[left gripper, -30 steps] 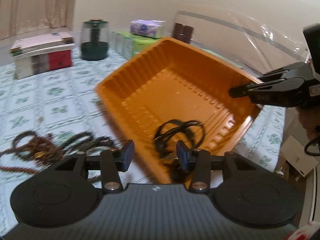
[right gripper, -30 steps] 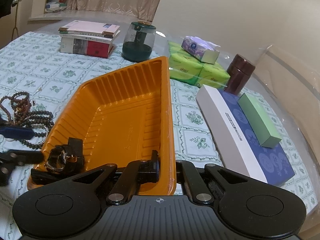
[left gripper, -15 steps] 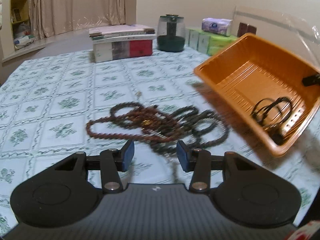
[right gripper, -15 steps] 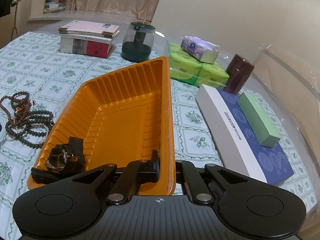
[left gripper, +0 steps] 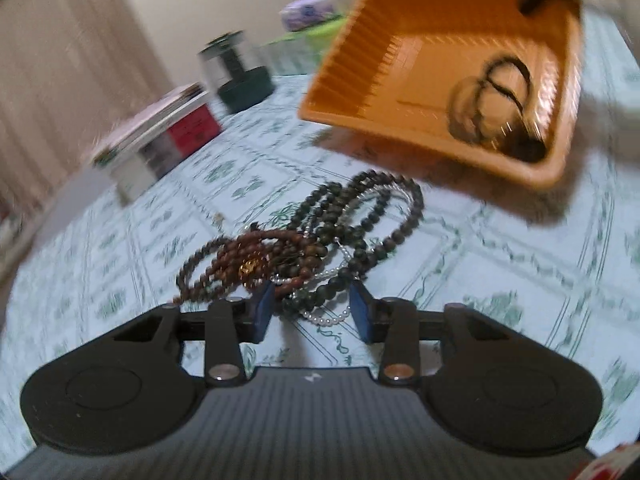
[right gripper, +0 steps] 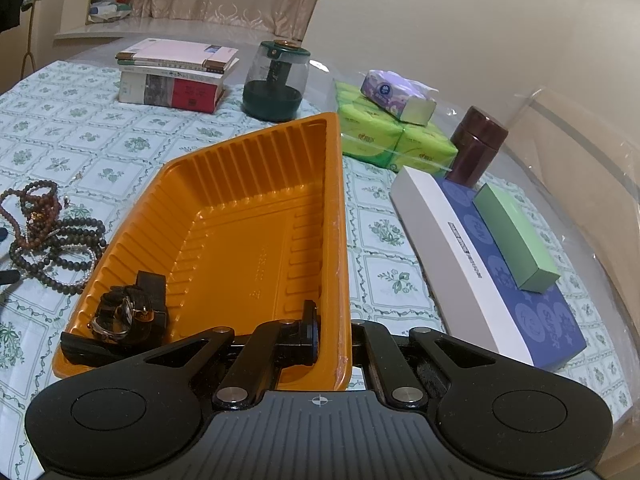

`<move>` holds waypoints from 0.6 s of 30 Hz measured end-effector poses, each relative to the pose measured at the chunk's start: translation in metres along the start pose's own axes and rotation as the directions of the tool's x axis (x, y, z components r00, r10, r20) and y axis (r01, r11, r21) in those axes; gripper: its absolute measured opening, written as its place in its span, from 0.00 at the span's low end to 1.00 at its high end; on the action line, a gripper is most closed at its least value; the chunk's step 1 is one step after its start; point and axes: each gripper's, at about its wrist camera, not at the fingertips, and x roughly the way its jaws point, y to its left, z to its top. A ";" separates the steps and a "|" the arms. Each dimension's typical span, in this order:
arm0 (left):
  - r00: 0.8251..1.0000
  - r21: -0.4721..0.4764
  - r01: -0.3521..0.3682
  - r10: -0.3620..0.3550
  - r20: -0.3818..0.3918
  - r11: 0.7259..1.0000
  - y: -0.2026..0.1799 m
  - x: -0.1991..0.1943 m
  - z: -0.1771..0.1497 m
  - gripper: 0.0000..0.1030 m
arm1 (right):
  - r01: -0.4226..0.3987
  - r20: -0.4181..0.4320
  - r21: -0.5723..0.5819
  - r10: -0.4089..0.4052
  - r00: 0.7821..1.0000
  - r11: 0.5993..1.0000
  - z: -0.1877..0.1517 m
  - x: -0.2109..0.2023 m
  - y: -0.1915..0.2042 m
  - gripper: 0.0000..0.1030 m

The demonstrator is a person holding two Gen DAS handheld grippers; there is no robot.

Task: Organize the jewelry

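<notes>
A tangle of bead strands lies on the patterned tablecloth: brown beads [left gripper: 256,252], dark beads [left gripper: 360,216] and a thin pearl strand [left gripper: 328,320]. My left gripper [left gripper: 313,310] is low over the pile's near end. Its jaws are closing, with dark beads and pearls between the blue pads, which do not visibly press on them. My right gripper [right gripper: 338,336] is shut on the near rim of the orange tray [right gripper: 256,240], one finger inside and one outside. The tray [left gripper: 400,80] is tilted up off the cloth and holds a black watch [right gripper: 124,312] in its low corner. The bead pile [right gripper: 52,240] lies left of the tray.
At the back stand a stack of books [right gripper: 176,76] and a glass jar with a dark green base [right gripper: 276,84]. Right of the tray are green tissue packs [right gripper: 384,136], a purple tissue pack [right gripper: 396,92], a brown canister [right gripper: 476,148] and a long blue-and-white box [right gripper: 488,264] carrying a green box [right gripper: 516,236].
My left gripper swung away from the tray to the bead pile, dropped toward it and rolled, and its jaws narrowed. The right gripper and the tray stayed where they were.
</notes>
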 end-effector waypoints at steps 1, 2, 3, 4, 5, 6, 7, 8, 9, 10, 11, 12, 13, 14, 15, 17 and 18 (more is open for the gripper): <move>1.000 0.042 0.000 0.000 -0.002 0.999 -0.002 0.001 0.001 0.29 | 0.001 0.000 0.000 -0.001 1.000 1.000 0.000 0.000 0.000 0.03; 1.000 0.080 0.001 -0.001 -0.005 0.997 -0.003 0.003 0.002 0.22 | 0.001 -0.001 -0.001 -0.001 1.000 1.000 0.000 0.000 0.000 0.03; 1.000 0.114 0.001 0.000 -0.015 0.994 -0.003 0.005 0.003 0.18 | 0.001 0.000 0.000 -0.001 1.000 1.000 0.000 0.000 0.000 0.03; 1.000 0.152 0.006 -0.002 -0.027 0.988 -0.005 0.007 0.004 0.17 | 0.001 0.000 0.000 -0.001 1.000 1.000 0.000 0.000 0.000 0.03; 0.999 0.178 0.015 -0.009 -0.032 0.984 -0.005 0.009 0.004 0.14 | 0.001 0.000 0.000 -0.001 1.000 1.000 0.000 0.000 0.000 0.03; 0.999 0.200 0.020 -0.013 -0.037 0.980 -0.006 0.010 0.003 0.09 | 0.001 0.000 0.001 -0.001 1.000 1.000 0.000 0.000 0.000 0.03; 0.999 0.221 0.021 -0.012 -0.040 0.975 -0.007 0.010 0.003 0.07 | 0.001 0.001 0.001 -0.001 1.000 1.000 0.000 0.000 0.000 0.03; 0.999 0.232 0.017 -0.009 -0.036 0.973 -0.007 0.009 0.003 0.07 | 0.001 0.001 0.001 -0.001 1.000 1.000 0.000 0.000 0.000 0.03; 0.999 0.221 0.020 -0.014 -0.029 0.975 -0.004 0.006 0.003 0.07 | 0.001 0.001 0.002 -0.001 1.000 1.000 0.000 0.000 -0.001 0.03; 1.000 0.187 0.026 -0.023 -0.020 0.982 0.001 0.001 0.005 0.07 | 0.001 0.001 0.003 -0.001 1.000 1.000 0.000 0.000 0.000 0.03; 1.000 0.155 0.030 -0.028 -0.013 0.987 0.005 -0.003 0.007 0.06 | 0.002 0.002 0.004 -0.002 1.000 1.000 0.000 0.000 0.000 0.03; 0.999 0.124 0.032 -0.032 -0.004 0.992 0.010 -0.008 0.010 0.06 | 0.002 0.003 0.003 -0.002 1.000 1.000 0.000 0.000 0.000 0.03; 0.999 0.093 0.034 -0.035 0.009 0.995 0.017 -0.014 0.013 0.06 | 0.002 0.004 0.004 -0.002 1.000 1.000 0.000 0.000 0.000 0.03; 0.999 0.065 0.034 -0.035 0.024 0.997 0.023 -0.020 0.017 0.06 | 0.002 0.006 0.005 -0.002 1.000 1.000 0.000 -0.001 0.000 0.03; 0.999 0.041 0.032 -0.034 0.039 0.999 0.030 -0.027 0.022 0.06 | 0.002 0.007 0.004 -0.002 1.000 1.000 0.001 -0.001 0.000 0.03; 0.997 -0.003 0.020 -0.020 0.078 1.000 0.044 -0.042 0.031 0.06 | 0.002 0.010 0.005 -0.002 1.000 1.000 0.001 -0.002 0.000 0.03; 0.995 -0.020 0.015 -0.013 0.094 1.000 0.050 -0.049 0.036 0.06 | 0.002 0.011 0.006 -0.002 1.000 1.000 0.000 -0.003 0.001 0.03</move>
